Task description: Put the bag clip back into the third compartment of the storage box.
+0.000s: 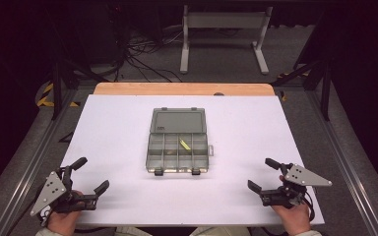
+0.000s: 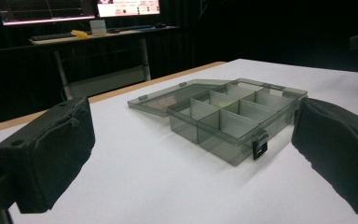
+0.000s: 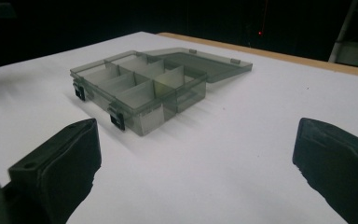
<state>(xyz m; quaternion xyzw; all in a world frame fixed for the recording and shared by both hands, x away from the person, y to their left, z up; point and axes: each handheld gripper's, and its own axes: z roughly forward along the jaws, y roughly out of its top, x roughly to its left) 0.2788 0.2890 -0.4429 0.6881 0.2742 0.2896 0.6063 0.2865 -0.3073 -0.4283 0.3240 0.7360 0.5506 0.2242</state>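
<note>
White tabletop [image 1: 118, 142], dark room beyond. At centre, translucent grey plastic compartment box [image 1: 178, 152], lid flat toward 12 o'clock. Left gripper [image 1: 91, 173] at 7 o'clock, right gripper [image 1: 264, 174] at 5 o'clock; jaws spread wide, gripping nothing, well apart from box.

Open tool [image 2: 191, 154], open compartment box [image 2: 223, 119], table [image 2: 144, 186]

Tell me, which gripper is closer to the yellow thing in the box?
Right, by a little. The yellow piece lies right of the box's middle. The right gripper waits at its lower right, the left gripper farther at lower left.
</note>
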